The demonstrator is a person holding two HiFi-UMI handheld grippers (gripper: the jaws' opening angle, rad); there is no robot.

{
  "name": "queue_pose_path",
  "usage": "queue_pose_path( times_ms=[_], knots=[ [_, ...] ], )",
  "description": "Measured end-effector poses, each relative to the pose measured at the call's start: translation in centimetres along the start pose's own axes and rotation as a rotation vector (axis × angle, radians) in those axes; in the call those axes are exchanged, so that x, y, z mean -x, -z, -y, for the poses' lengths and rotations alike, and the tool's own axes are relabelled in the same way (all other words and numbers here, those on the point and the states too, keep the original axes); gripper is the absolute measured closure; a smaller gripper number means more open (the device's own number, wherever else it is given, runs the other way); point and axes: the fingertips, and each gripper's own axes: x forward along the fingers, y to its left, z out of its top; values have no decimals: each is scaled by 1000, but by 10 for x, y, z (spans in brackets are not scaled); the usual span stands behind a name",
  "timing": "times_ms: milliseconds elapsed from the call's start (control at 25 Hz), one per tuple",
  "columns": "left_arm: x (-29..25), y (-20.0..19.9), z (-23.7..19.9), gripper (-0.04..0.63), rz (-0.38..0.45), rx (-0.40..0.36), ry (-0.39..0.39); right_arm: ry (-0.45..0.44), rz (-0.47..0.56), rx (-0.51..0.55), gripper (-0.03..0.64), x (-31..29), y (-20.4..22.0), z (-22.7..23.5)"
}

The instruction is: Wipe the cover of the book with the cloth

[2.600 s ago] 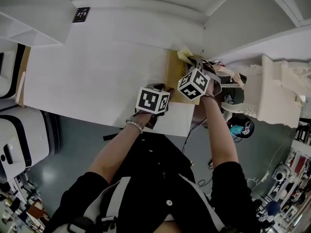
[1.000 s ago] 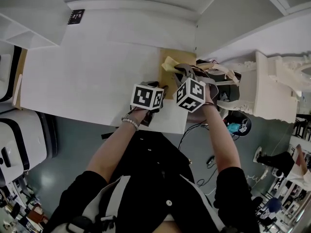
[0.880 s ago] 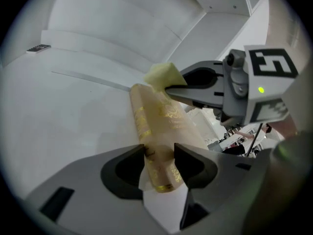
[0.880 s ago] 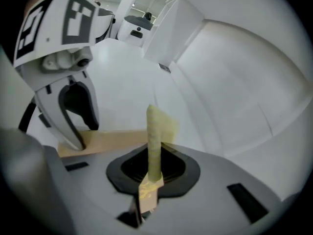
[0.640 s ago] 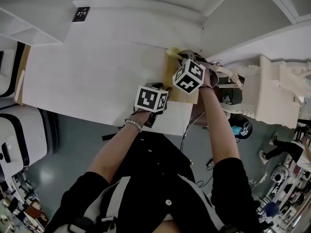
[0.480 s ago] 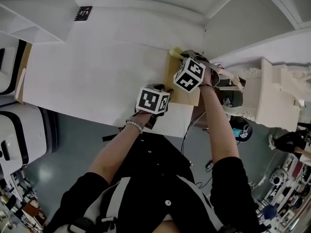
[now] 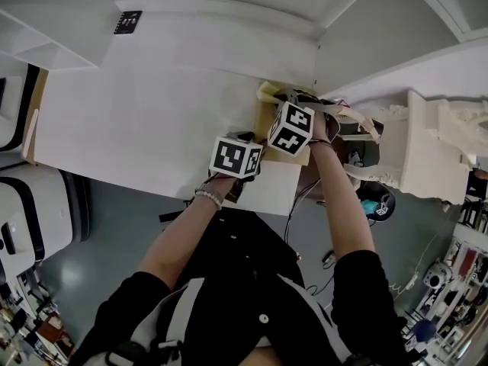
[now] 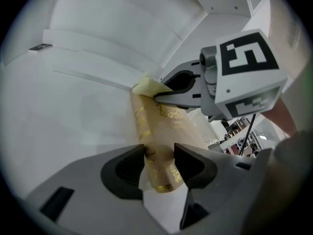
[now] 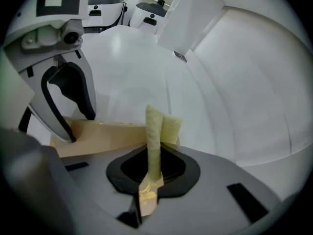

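- Left gripper (image 8: pixel 160 166): clamped wide on the near end of the book (image 8: pixel 164 126), a pad touching on either side, steadying it on the white table (image 7: pixel 152 120).
- No shift here against the earlier head views; same corner, same hold.
- Right gripper (image 9: pixel 150 169): jaws pinched tight on the folded yellow cloth (image 9: pixel 157 124), with the free end of the cloth poking out past the tips.
- In the left gripper view, seen reaching in from the right with the cloth (image 8: pixel 146 87) down at the far end of the tan, gold-printed cover.
- Just changed: right gripper (image 7: pixel 278 101) and cloth (image 7: pixel 267 91) carried leftward along the far end of the book (image 7: pixel 263 122), from near the far right corner a couple of seconds back to the far left corner now, and lower toward the cover.
- Likely meaning: one wiping stroke across the far strip, made with the book held still. Nearer part of the cover probably still to do, so judged mid-task rather than finished.
- Contact of cloth with cover: close, but not certain from these views.
- Book's place: at the right end of the table, close to the near edge.
- Count: two grippers, each with one marker cube; one book; one cloth; one small black marker card (image 7: pixel 127 22) far off at the back of the table.
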Motion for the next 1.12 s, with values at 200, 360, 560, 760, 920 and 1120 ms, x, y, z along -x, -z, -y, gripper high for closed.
queue_pose_path(
  times_ms=[200,360,560,760,920,1120],
  knots=[
    [0,-1,0,400,2,-1,0,-27,29,30,584,11,-2,-22],
    [-1,-1,0,400,2,1,35,-40,44,43,584,18,-2,-38],
    [13,-6,10,400,43,-7,109,-44,57,37,584,24,-1,-53],
    [40,-4,5,400,95,54,144,-60,72,21,584,33,-3,-72],
    [57,-6,-6,400,142,124,157,-65,81,17,584,41,-3,-88],
    [60,-13,-7,400,155,112,164,-60,77,26,584,52,-1,-109]
  ],
)
